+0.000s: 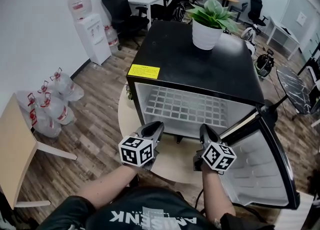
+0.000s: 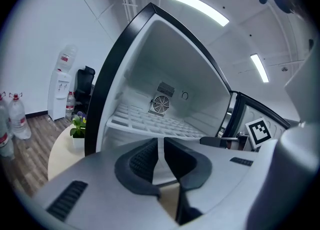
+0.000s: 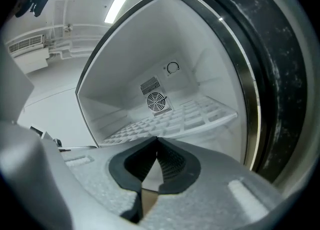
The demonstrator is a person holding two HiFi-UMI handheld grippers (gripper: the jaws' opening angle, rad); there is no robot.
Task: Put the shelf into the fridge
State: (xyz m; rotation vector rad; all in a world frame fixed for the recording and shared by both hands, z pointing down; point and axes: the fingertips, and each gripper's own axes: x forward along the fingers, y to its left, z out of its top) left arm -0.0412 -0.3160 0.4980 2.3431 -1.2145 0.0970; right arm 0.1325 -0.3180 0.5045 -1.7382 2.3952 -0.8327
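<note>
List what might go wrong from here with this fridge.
The potted plant on top of the fridge may topple if the fridge is jolted. The open door hangs close beside the right gripper; a careless swing might knock it. The shelf may not be fully seated; its front edge looks near the opening.

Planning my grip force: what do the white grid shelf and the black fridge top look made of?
White grid shelf: likely moulded plastic, matte; thick flat ribs, not thin wire. Black fridge top: probably painted metal, satin; soft reflections show.
</note>
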